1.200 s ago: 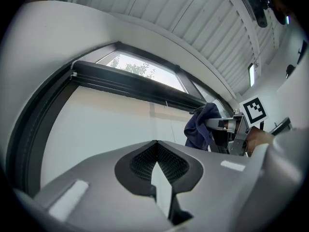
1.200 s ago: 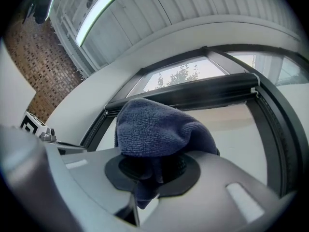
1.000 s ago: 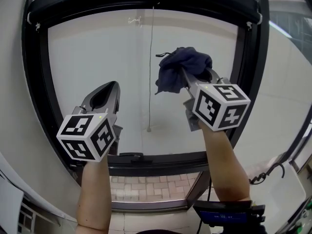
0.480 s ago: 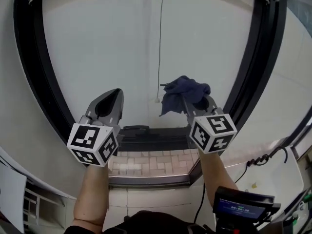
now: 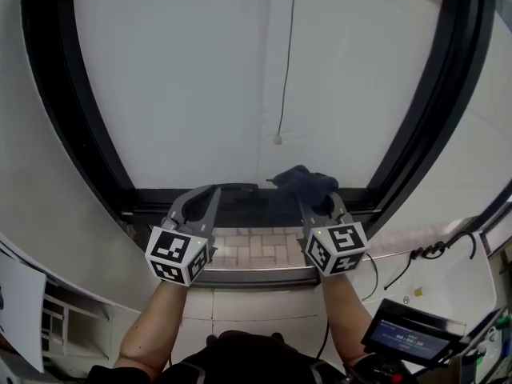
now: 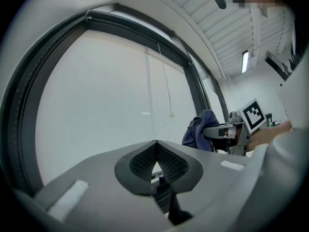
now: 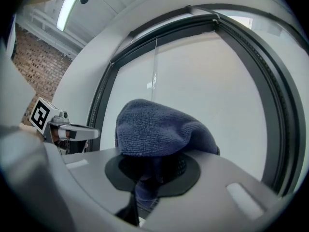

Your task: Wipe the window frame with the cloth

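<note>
Right tool (image 5: 316, 201) clenches the cloth (image 5: 300, 184), bunched over its tips near the window frame (image 5: 248, 206); left tool (image 5: 210, 192) clenched empty.

cloth (image 5: 302, 184): dark blue, bunched | clamped in right tool (image 7: 157, 170) | at black window frame (image 5: 248, 208) bottom rail

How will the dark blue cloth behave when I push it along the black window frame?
Probably floppy: the dark blue terry cloth slumps over the right gripper. Its looped pile likely drags rather than slips on the black window frame.
</note>
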The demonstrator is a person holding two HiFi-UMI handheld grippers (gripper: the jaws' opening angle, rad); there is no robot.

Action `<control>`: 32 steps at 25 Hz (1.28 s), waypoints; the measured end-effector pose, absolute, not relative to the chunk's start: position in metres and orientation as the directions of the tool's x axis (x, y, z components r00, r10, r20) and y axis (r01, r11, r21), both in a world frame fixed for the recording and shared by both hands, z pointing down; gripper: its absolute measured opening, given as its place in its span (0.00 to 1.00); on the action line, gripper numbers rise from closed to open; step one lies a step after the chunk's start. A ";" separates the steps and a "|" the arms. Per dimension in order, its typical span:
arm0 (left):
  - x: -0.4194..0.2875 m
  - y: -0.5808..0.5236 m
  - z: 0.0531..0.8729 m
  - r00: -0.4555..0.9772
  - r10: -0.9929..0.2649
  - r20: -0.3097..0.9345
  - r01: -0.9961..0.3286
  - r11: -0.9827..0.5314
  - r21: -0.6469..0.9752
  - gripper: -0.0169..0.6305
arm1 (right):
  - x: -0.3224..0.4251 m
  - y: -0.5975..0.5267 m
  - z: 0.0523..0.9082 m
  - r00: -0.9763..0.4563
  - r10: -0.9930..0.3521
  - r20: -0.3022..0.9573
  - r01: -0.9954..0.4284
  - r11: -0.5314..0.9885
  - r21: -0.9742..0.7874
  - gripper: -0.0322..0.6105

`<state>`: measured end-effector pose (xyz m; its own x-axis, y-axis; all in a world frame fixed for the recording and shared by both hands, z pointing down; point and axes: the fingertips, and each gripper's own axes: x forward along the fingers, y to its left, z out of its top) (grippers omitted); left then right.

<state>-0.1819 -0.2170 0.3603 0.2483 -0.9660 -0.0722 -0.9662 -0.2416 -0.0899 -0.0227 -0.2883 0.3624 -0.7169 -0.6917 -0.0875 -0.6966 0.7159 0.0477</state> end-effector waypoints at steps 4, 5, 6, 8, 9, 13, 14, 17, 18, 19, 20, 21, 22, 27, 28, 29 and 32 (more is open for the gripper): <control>-0.168 -0.200 0.401 0.326 -0.945 -0.018 -0.944 -0.325 -0.062 0.02 | -0.021 -0.276 0.392 -0.730 -0.682 -0.033 -0.683 0.731 0.005 0.14; -0.167 -0.196 0.407 0.338 -0.941 -0.012 -0.939 -0.336 -0.067 0.02 | -0.020 -0.273 0.397 -0.732 -0.681 -0.023 -0.681 0.732 0.013 0.14; -0.169 -0.194 0.412 0.337 -0.941 -0.010 -0.940 -0.336 -0.064 0.02 | -0.020 -0.271 0.402 -0.730 -0.683 -0.017 -0.683 0.730 0.026 0.14; -0.175 -0.192 0.421 0.320 -0.947 -0.008 -0.947 -0.320 -0.038 0.02 | -0.018 -0.270 0.411 -0.723 -0.691 -0.010 -0.691 0.722 0.035 0.14; -0.178 -0.192 0.425 0.313 -0.950 -0.008 -0.949 -0.312 -0.029 0.02 | -0.016 -0.269 0.417 -0.719 -0.695 -0.006 -0.695 0.718 0.030 0.13; -0.181 -0.196 0.428 0.293 -0.956 0.003 -0.956 -0.293 -0.008 0.02 | -0.012 -0.267 0.434 -0.707 -0.707 0.016 -0.707 0.707 0.002 0.13; -0.181 -0.197 0.426 0.292 -0.956 -0.001 -0.956 -0.292 -0.001 0.02 | -0.012 -0.266 0.436 -0.706 -0.708 0.016 -0.708 0.706 -0.004 0.13; -0.181 -0.199 0.424 0.289 -0.957 -0.002 -0.957 -0.289 -0.011 0.02 | -0.014 -0.262 0.438 -0.712 -0.703 0.011 -0.703 0.712 -0.009 0.13; -0.181 -0.199 0.425 0.284 -0.959 0.000 -0.959 -0.284 -0.012 0.02 | -0.015 -0.262 0.437 -0.713 -0.702 0.012 -0.702 0.713 -0.004 0.13; -0.182 -0.199 0.426 0.280 -0.960 0.002 -0.960 -0.280 -0.009 0.02 | -0.015 -0.262 0.437 -0.712 -0.702 0.013 -0.702 0.712 0.001 0.13; -0.182 -0.199 0.426 0.279 -0.960 0.004 -0.960 -0.279 -0.005 0.02 | -0.014 -0.262 0.436 -0.712 -0.703 0.013 -0.703 0.712 0.003 0.13; -0.182 -0.199 0.427 0.278 -0.960 0.006 -0.960 -0.278 -0.003 0.02 | -0.013 -0.262 0.436 -0.711 -0.703 0.012 -0.703 0.711 0.001 0.13; -0.182 -0.199 0.428 0.276 -0.961 0.011 -0.961 -0.276 -0.003 0.02 | -0.012 -0.261 0.436 -0.711 -0.703 0.011 -0.703 0.711 -0.006 0.13; -0.186 -0.198 0.435 0.253 -0.967 0.026 -0.967 -0.253 0.028 0.02 | -0.011 -0.255 0.438 -0.719 -0.695 0.016 -0.695 0.719 -0.026 0.13; -0.185 -0.197 0.437 0.254 -0.967 0.030 -0.967 -0.253 0.026 0.02 | -0.011 -0.254 0.438 -0.722 -0.692 0.016 -0.692 0.722 -0.028 0.13; -0.184 -0.197 0.438 0.256 -0.966 0.034 -0.967 -0.255 0.024 0.02 | -0.012 -0.253 0.437 -0.724 -0.690 0.015 -0.690 0.724 -0.030 0.13; -0.183 -0.195 0.440 0.263 -0.964 0.034 -0.964 -0.262 0.036 0.02 | -0.013 -0.252 0.438 -0.725 -0.689 0.014 -0.689 0.724 -0.033 0.13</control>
